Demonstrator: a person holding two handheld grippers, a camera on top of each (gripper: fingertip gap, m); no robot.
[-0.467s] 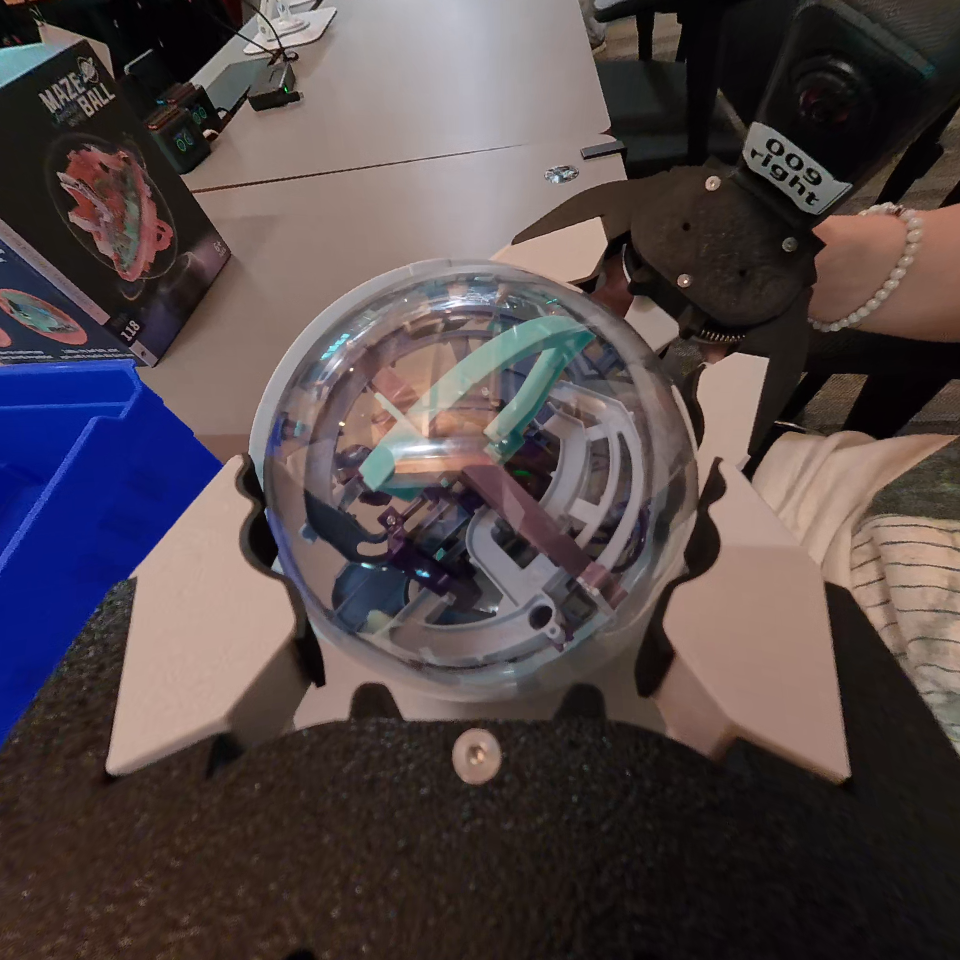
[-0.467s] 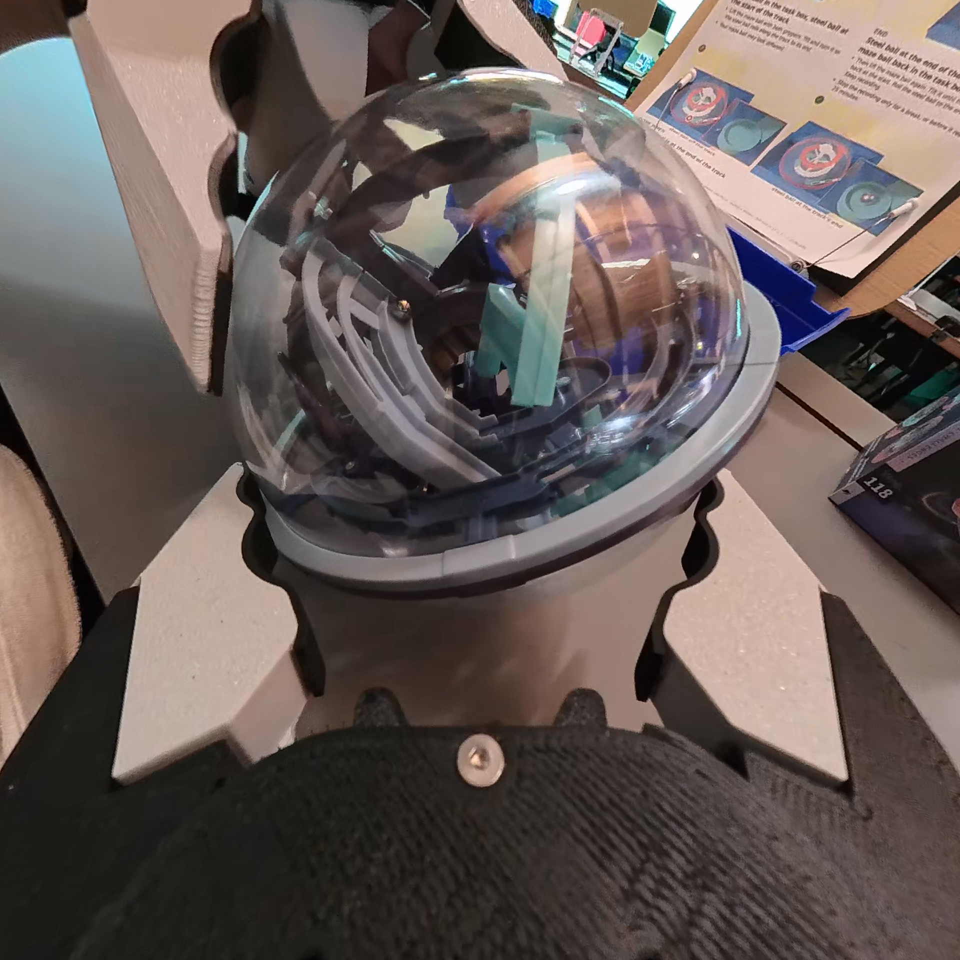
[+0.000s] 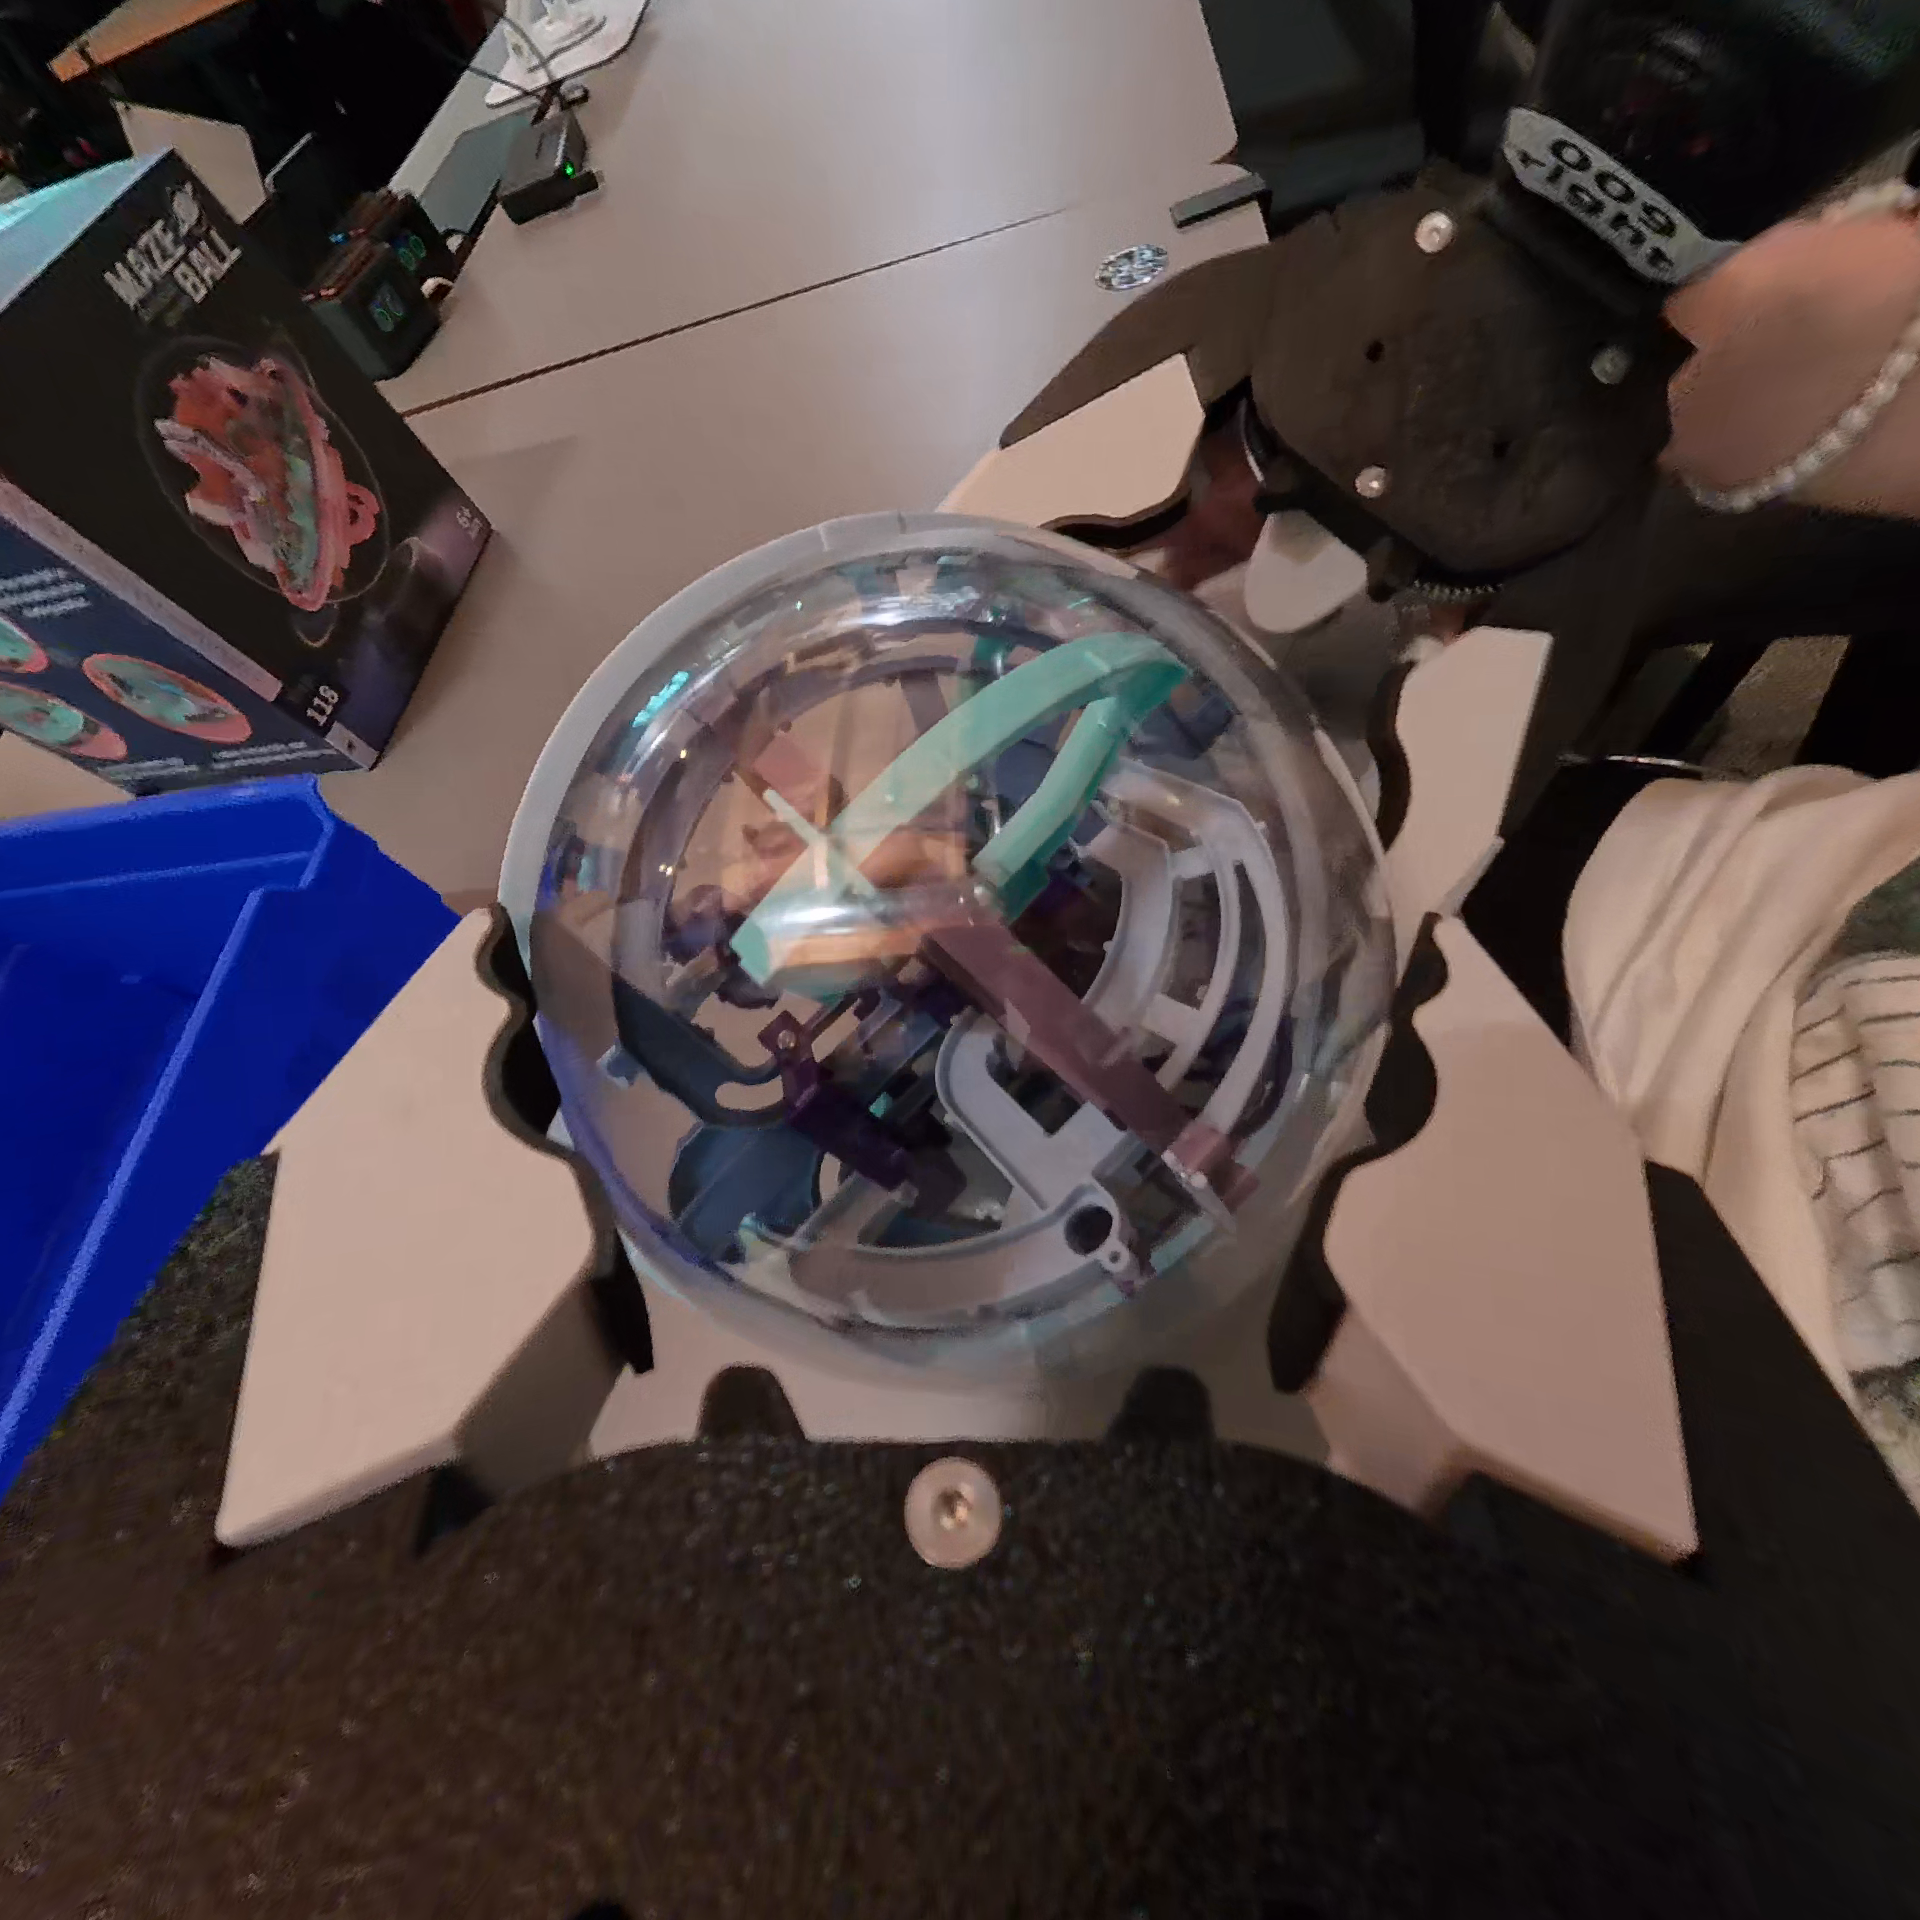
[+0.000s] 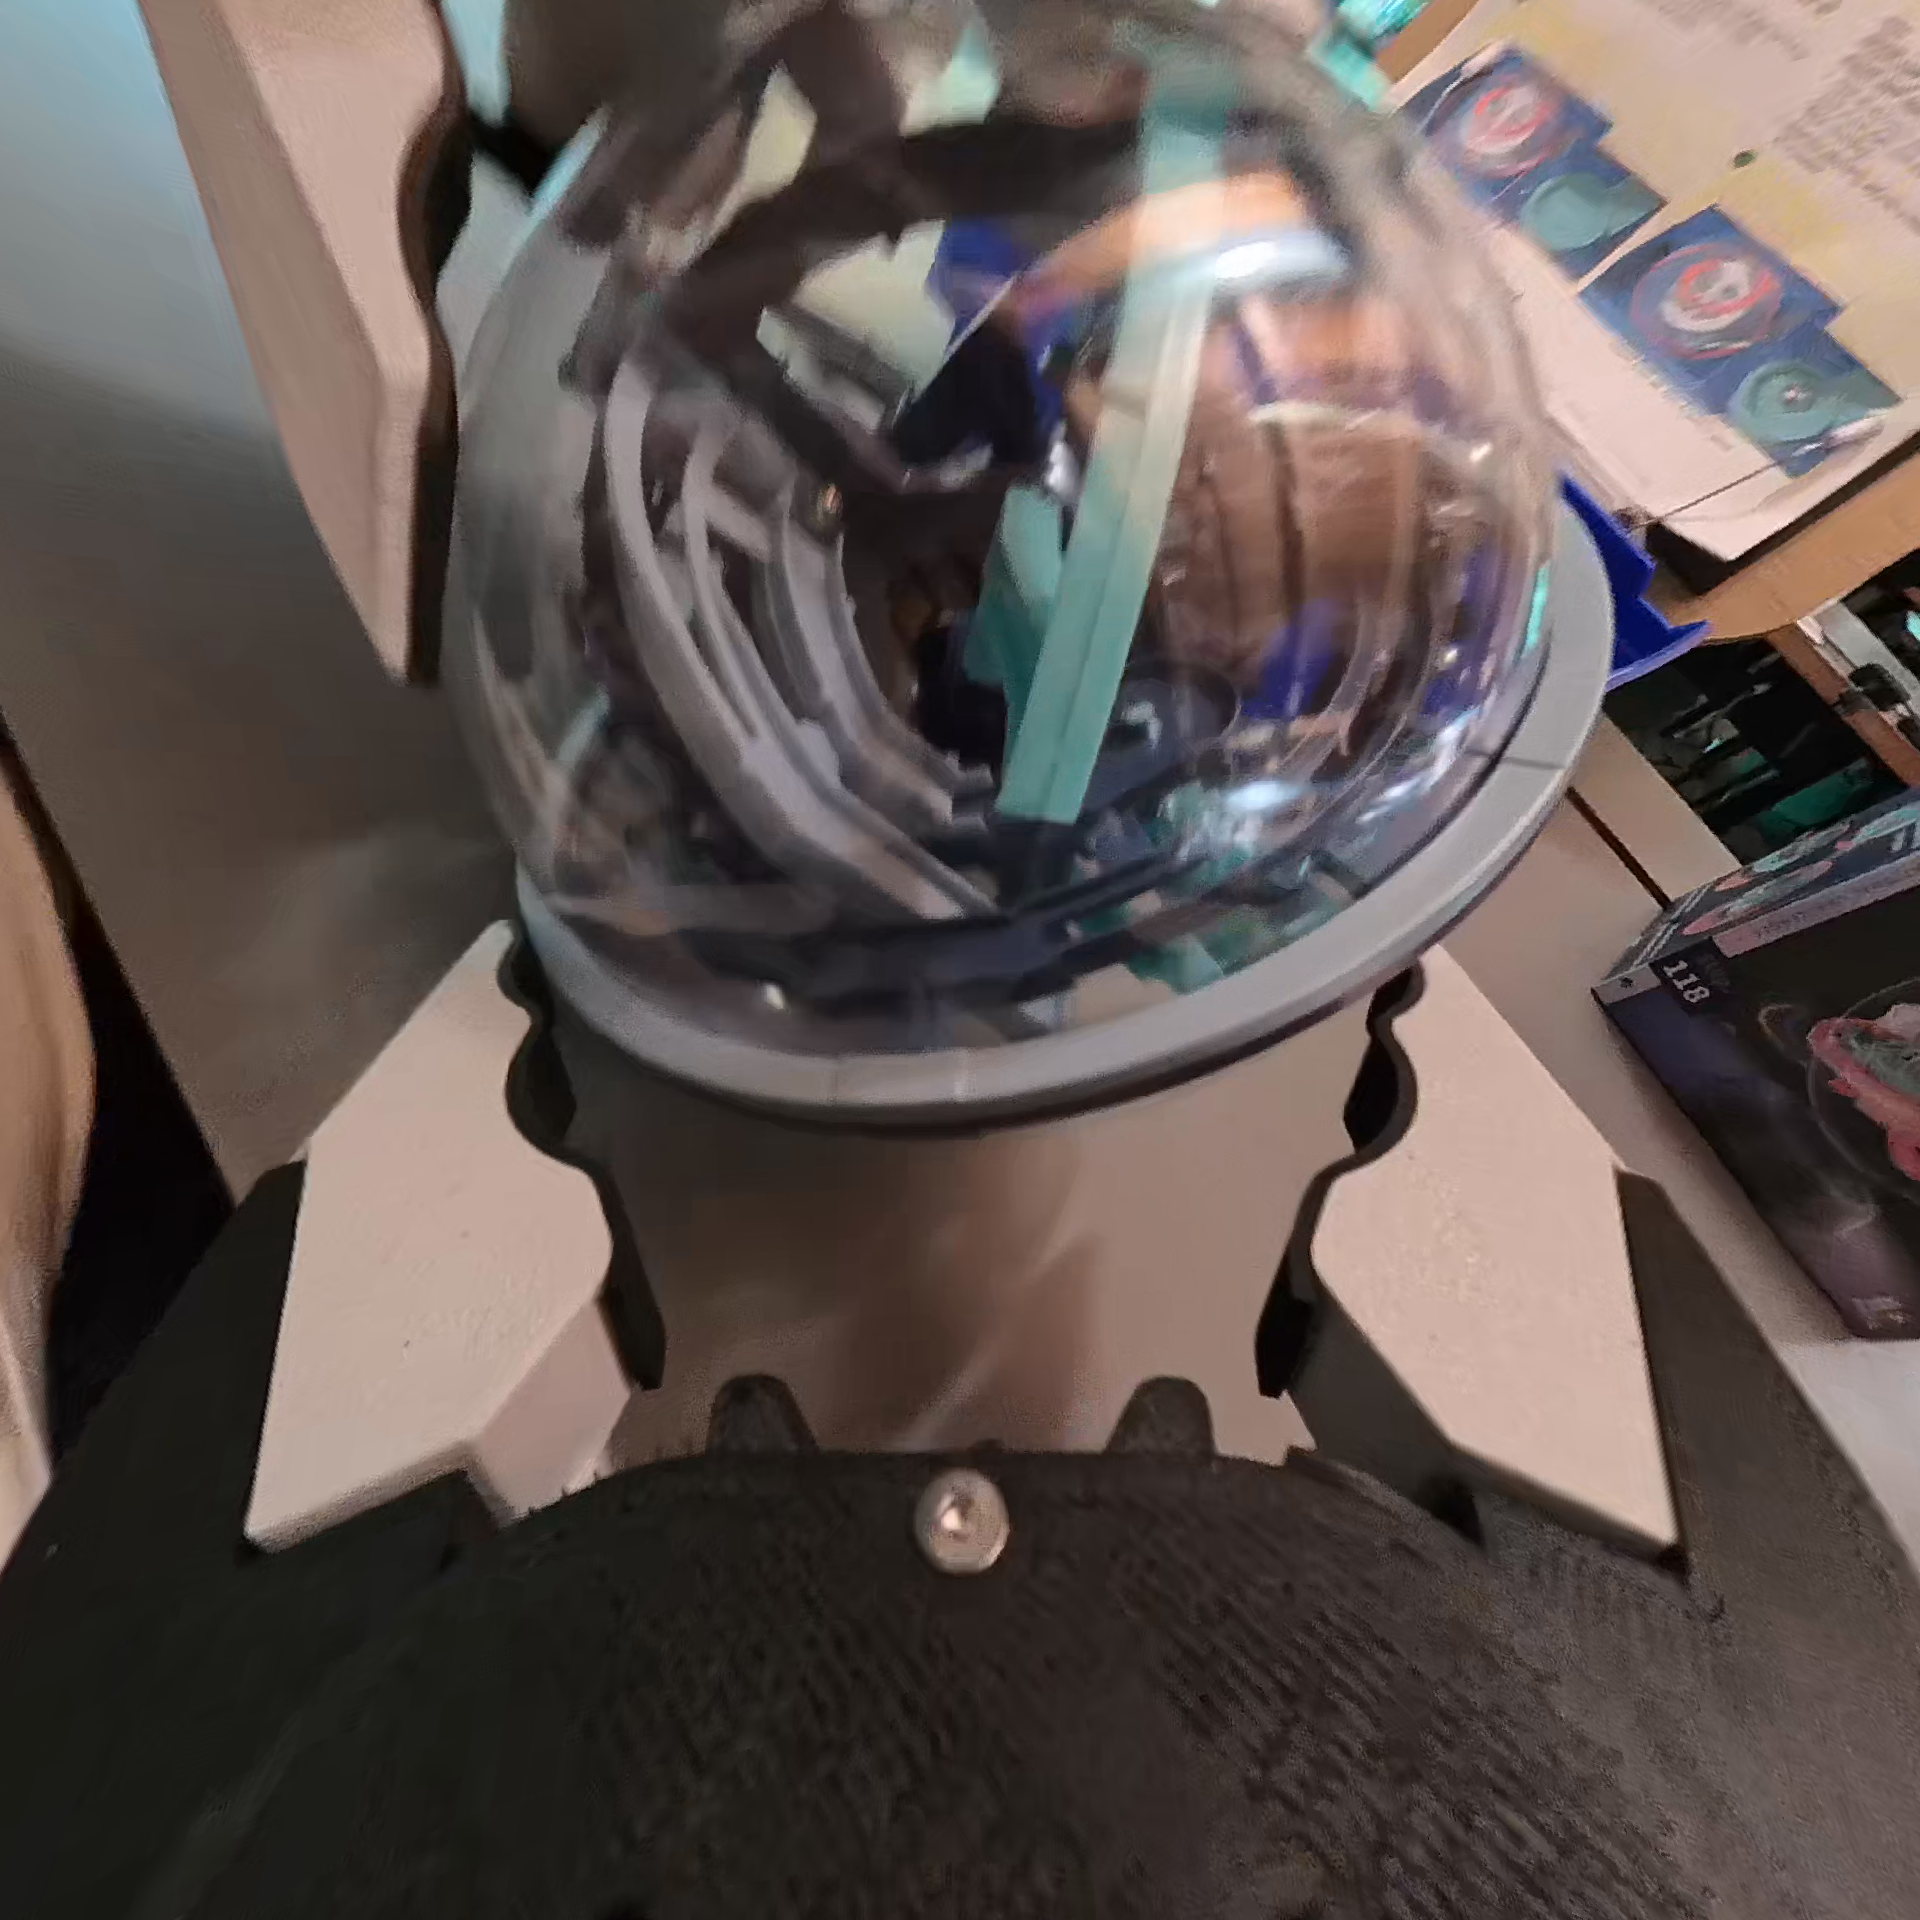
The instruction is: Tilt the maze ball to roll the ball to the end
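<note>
I hold the maze ball (image 3: 956, 966) above the tabletop (image 3: 790, 343), my left gripper (image 3: 961, 935) and my right gripper (image 4: 961, 997) each with jaws clamped against opposite sides of its clear shell.

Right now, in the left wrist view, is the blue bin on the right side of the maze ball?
No, the blue bin sits left of the maze ball.

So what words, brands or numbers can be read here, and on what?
Writing I don't quote; here is what bears it.
Dark box left of the maze ball: white title lettering, small number tag.
White tag, top right: printed characters.
Instruction sheet in the right wrist view: print blurred, unreadable.
</note>
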